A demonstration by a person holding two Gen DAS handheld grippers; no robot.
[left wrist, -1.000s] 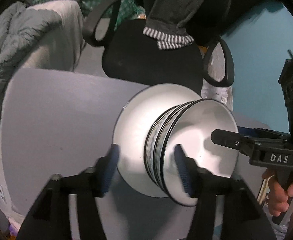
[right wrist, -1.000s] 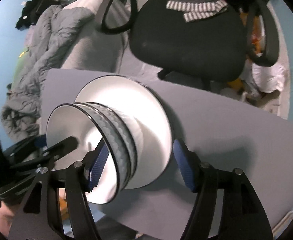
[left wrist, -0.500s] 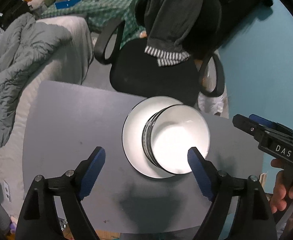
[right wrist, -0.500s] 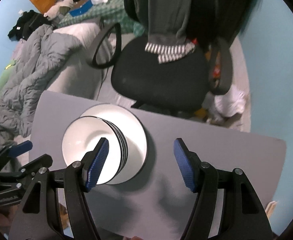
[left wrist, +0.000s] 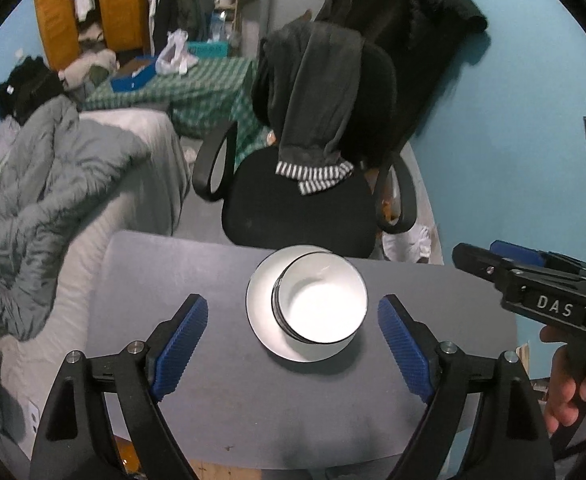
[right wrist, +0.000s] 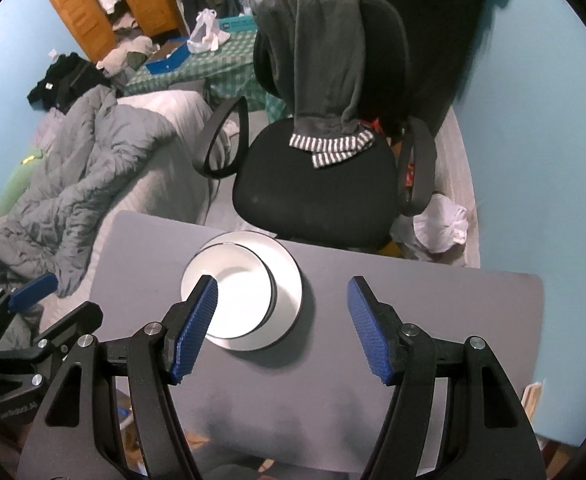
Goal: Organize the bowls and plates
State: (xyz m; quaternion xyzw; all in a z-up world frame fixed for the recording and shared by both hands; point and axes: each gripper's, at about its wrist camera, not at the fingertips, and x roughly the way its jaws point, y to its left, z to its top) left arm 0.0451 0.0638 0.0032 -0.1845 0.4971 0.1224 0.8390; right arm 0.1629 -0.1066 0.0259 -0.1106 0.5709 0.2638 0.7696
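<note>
Jaws are held wide on both the left gripper (left wrist: 293, 348) and right gripper (right wrist: 283, 328), nothing gripped, since the bowls (left wrist: 320, 300) look already stacked on the plate (left wrist: 261, 312) near the table's (left wrist: 173, 264) far edge.

You're seeing dim, cool room light from overhead. Glare washes out the bowl (left wrist: 325, 306) between your left fingers (left wrist: 181, 344). A soft shadow falls from the plate (right wrist: 283, 276) toward the right fingers (right wrist: 367, 328). Both fisheye views bend hard at the rims, with black corners. Focus stays sharp near the fingers, softer and grainy farther out.
</note>
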